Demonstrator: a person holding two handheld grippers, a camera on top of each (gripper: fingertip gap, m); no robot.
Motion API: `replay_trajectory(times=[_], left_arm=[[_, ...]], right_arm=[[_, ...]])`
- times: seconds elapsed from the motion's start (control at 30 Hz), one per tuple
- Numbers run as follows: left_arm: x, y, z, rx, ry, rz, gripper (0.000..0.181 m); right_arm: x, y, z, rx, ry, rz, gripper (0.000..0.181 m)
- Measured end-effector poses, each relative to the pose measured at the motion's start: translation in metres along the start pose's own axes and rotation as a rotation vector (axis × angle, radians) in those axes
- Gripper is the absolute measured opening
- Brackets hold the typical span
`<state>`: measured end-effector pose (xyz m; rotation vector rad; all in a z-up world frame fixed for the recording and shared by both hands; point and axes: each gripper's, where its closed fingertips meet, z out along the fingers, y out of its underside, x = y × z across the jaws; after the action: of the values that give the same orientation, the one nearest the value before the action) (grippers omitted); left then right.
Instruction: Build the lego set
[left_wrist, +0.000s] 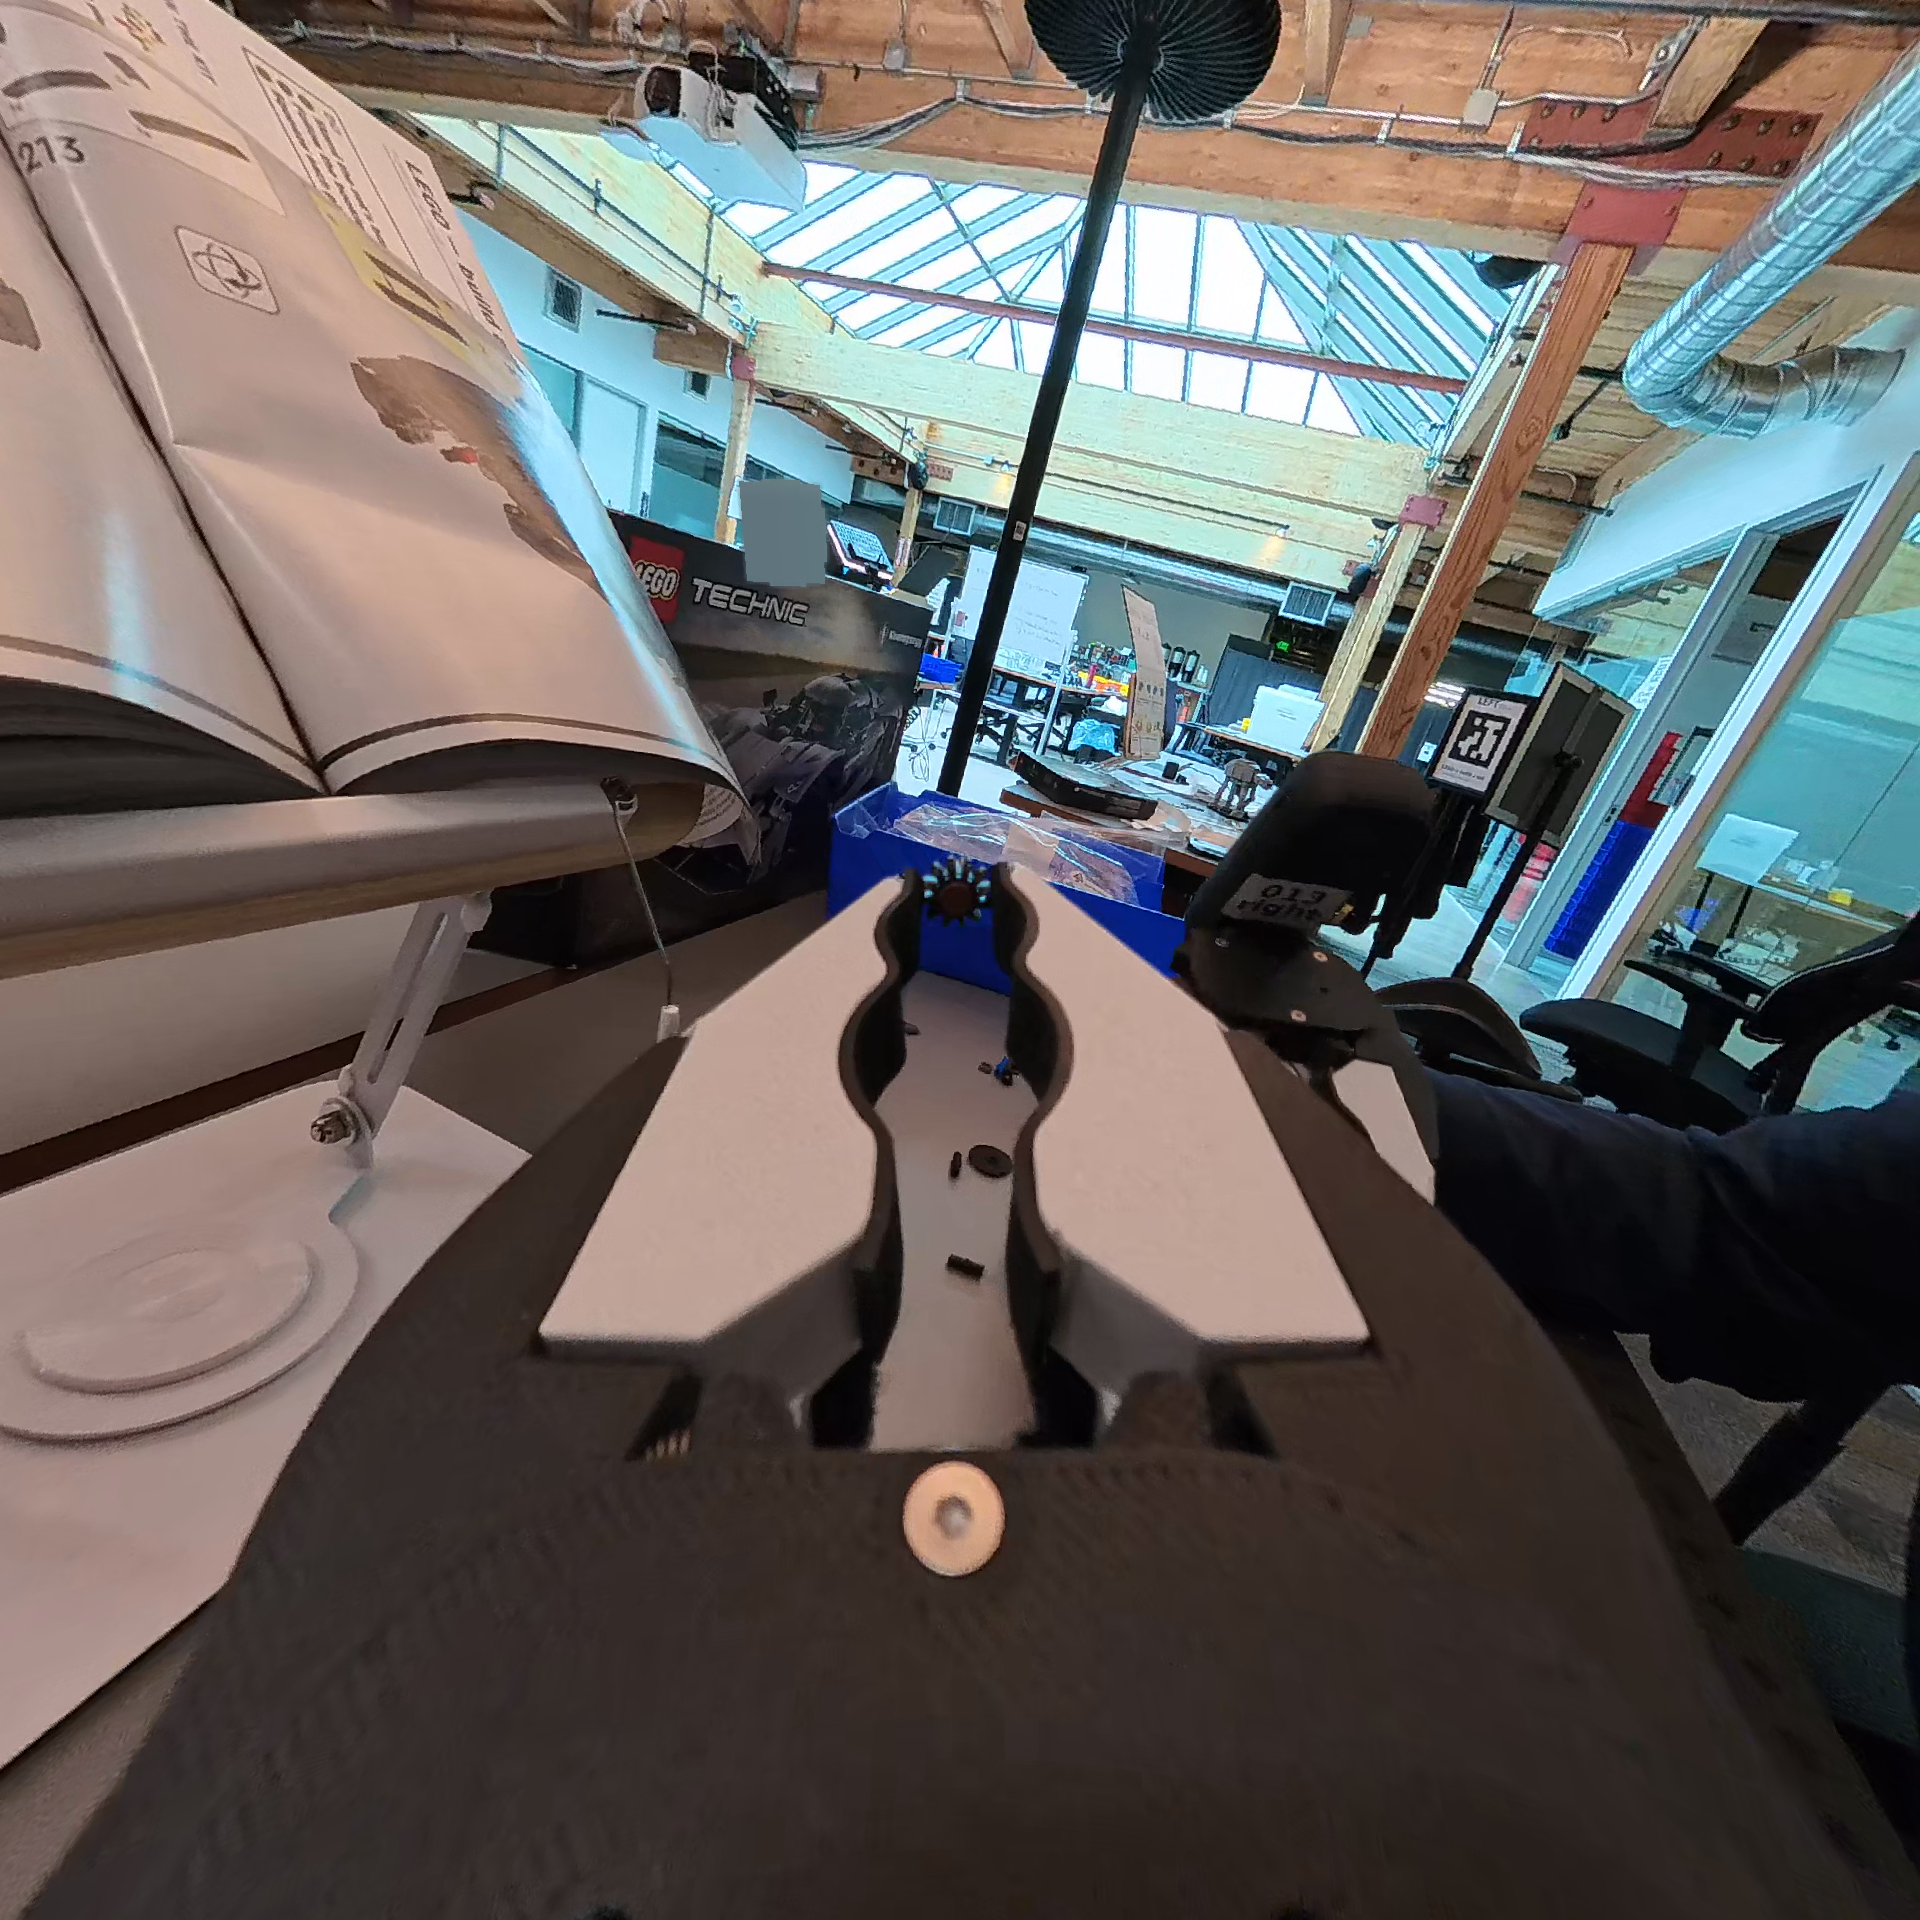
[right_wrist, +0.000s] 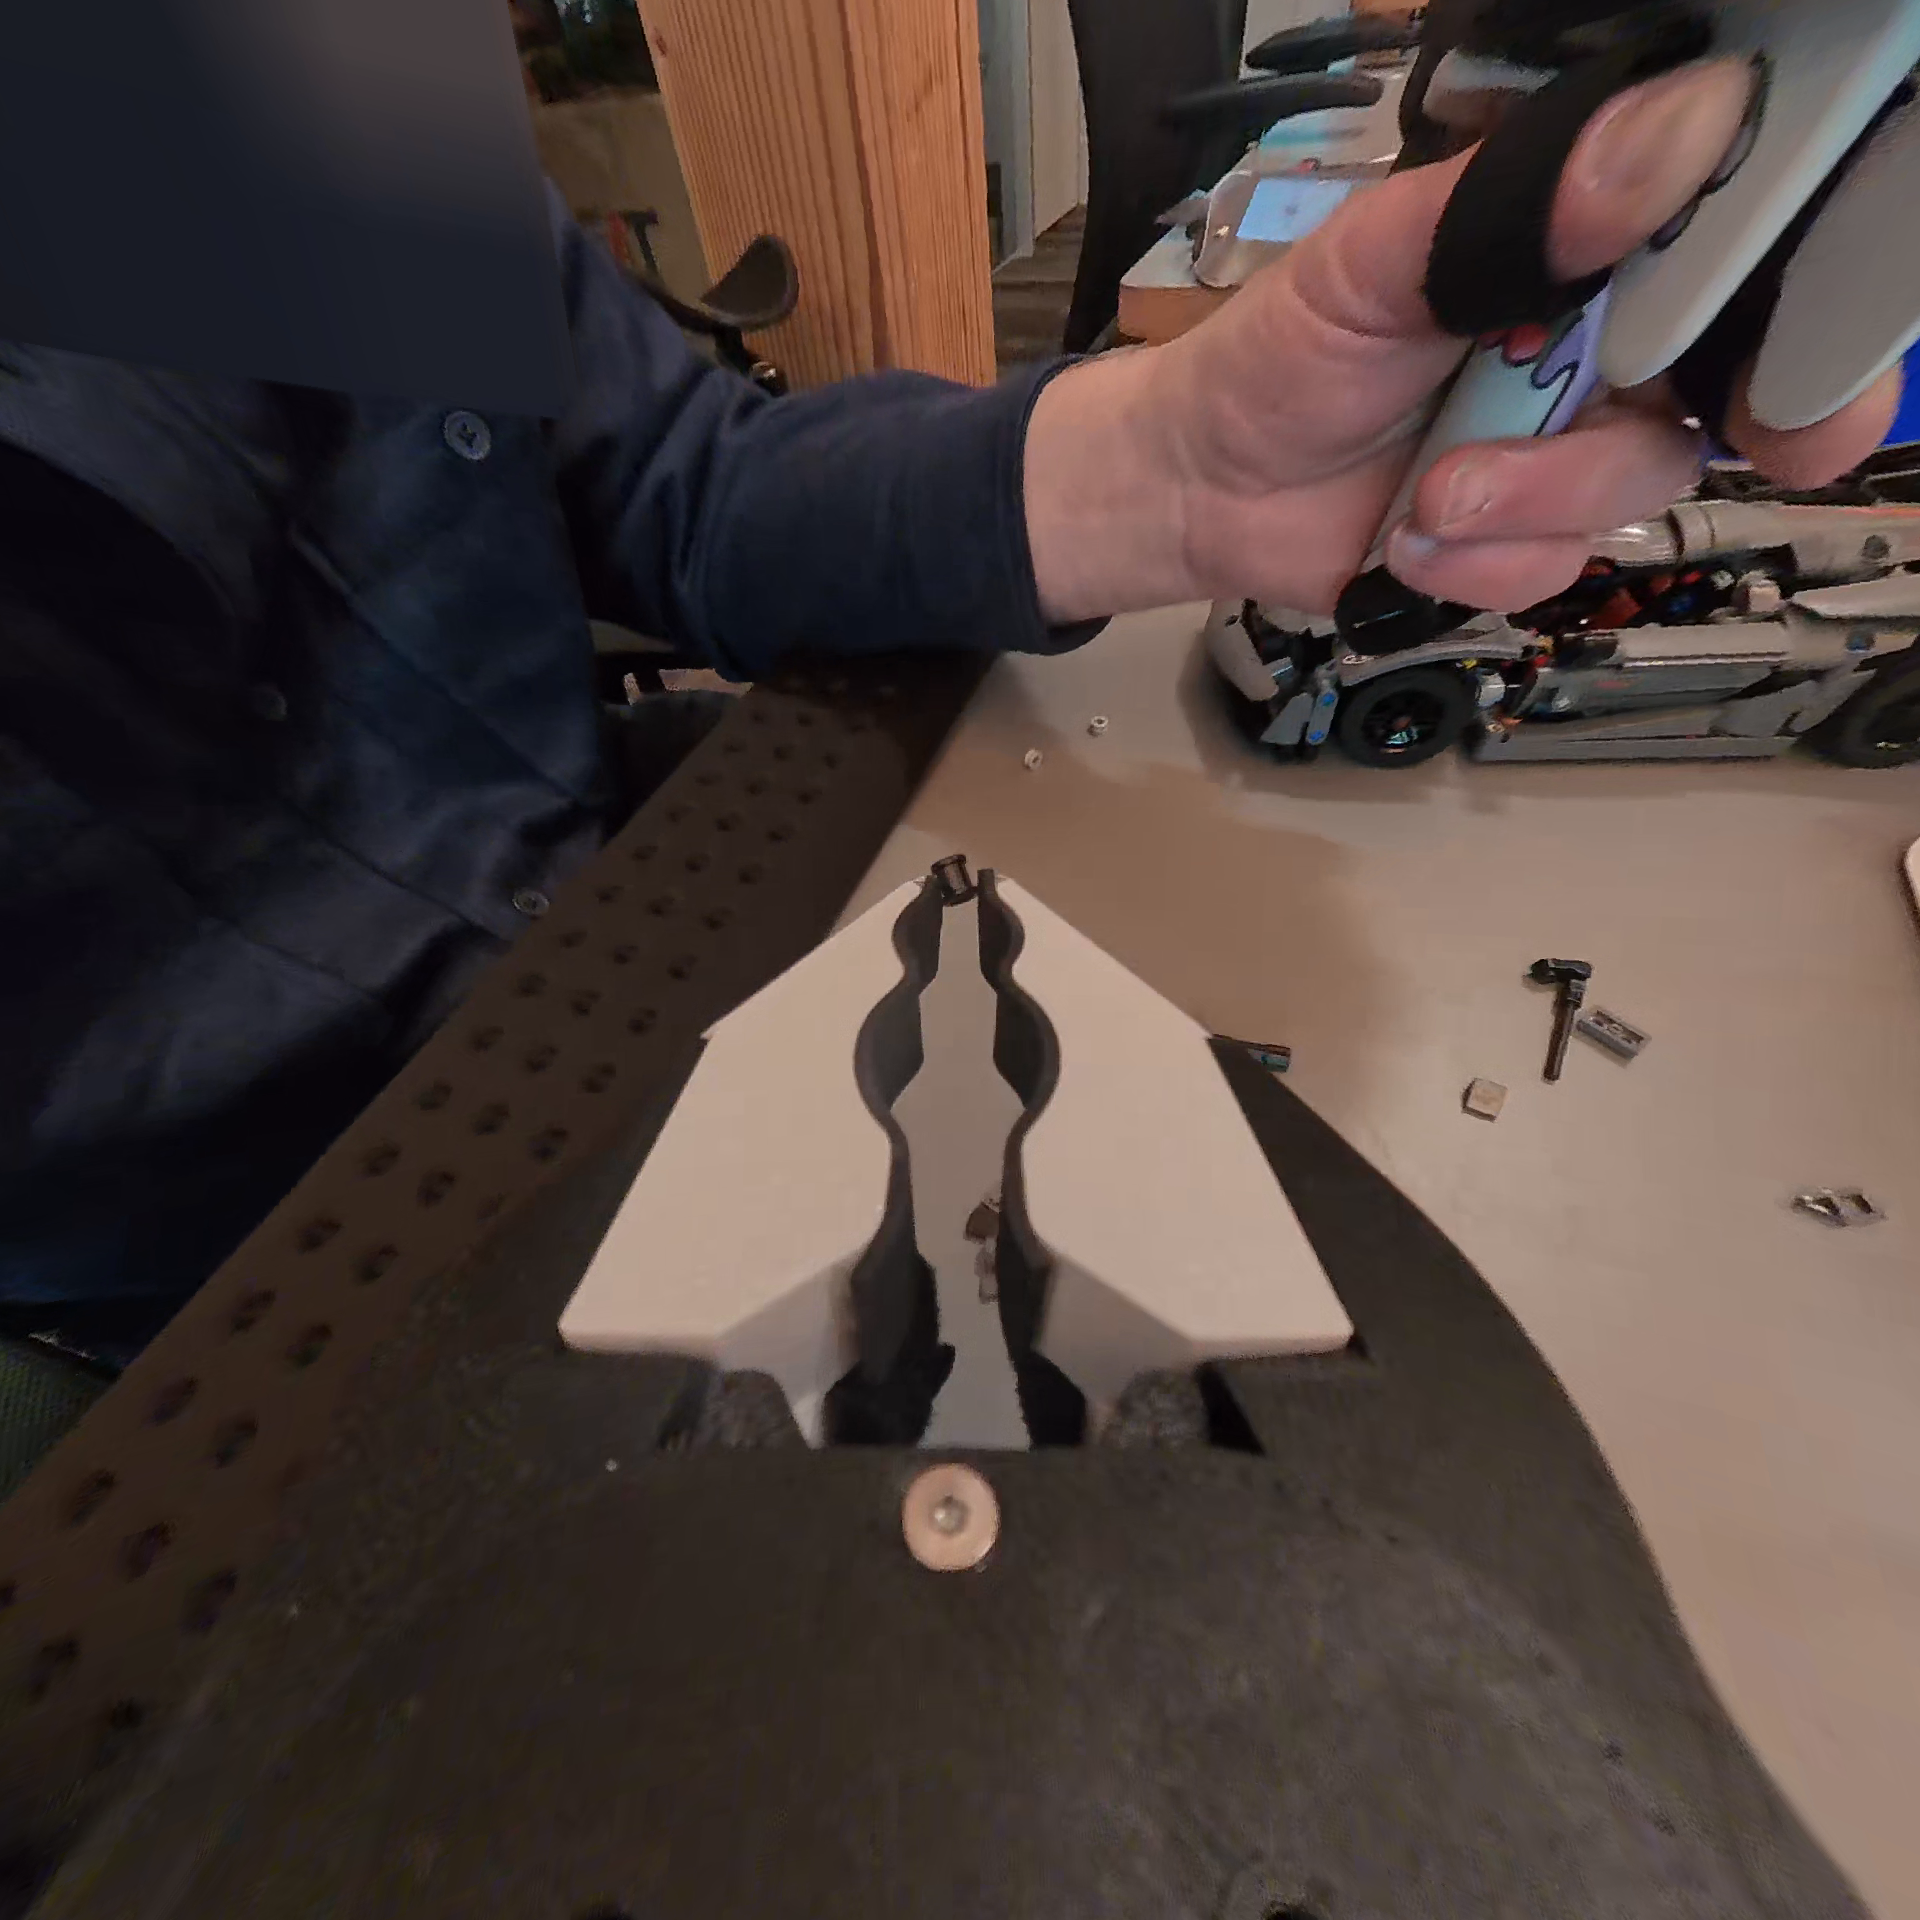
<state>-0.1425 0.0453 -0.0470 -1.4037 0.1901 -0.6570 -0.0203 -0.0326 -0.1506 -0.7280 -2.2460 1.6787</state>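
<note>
Left gripper (left_wrist: 954, 896) body fills the lower left wrist view, black printed plastic with grey wavy-edged fingers (left_wrist: 758, 1122). Fingers are nearly closed, tips pinched on a small black toothed gear (left_wrist: 951, 900); the gear's far side is hidden by the tips. Behind the gear a blue bin (left_wrist: 883, 883) is mostly blocked. Booklet (left_wrist: 312, 499) on a stand left of the gear is cut off by the frame edge. Small dark bits (left_wrist: 987, 1161) are seen through the finger gap, too small to identify.

Right gripper (right_wrist: 958, 883) fingers are likewise nearly closed, a tiny black bushing (right_wrist: 951, 880) nipped at the very tips, its shape hard to resolve. Car (right_wrist: 1558, 665), grey with black wheels, sits on the table (right_wrist: 1299, 883) beyond and right of the bushing, its top blocked by a hand (right_wrist: 1299, 416). Loose parts (right_wrist: 1555, 1003) lie right of the bushing.
</note>
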Motion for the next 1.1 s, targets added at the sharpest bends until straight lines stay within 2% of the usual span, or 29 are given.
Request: replay_trajectory(times=[0.37,0.8,1.1], left_arm=[[0.004,0.007,0.005,-0.031,0.013,0.01,0.011],[0.006,0.019,0.011,-0.085,0.019,0.033,0.011],[0.009,0.036,0.02,-0.14,0.035,0.041,0.011]], right_arm=[[0.004,-0.006,-0.009,0.046,0.019,0.011,0.005],[0.056,-0.003,-0.043,0.013,0.368,0.019,0.005],[0.067,-0.007,-0.051,-0.002,0.487,-0.016,0.005]])
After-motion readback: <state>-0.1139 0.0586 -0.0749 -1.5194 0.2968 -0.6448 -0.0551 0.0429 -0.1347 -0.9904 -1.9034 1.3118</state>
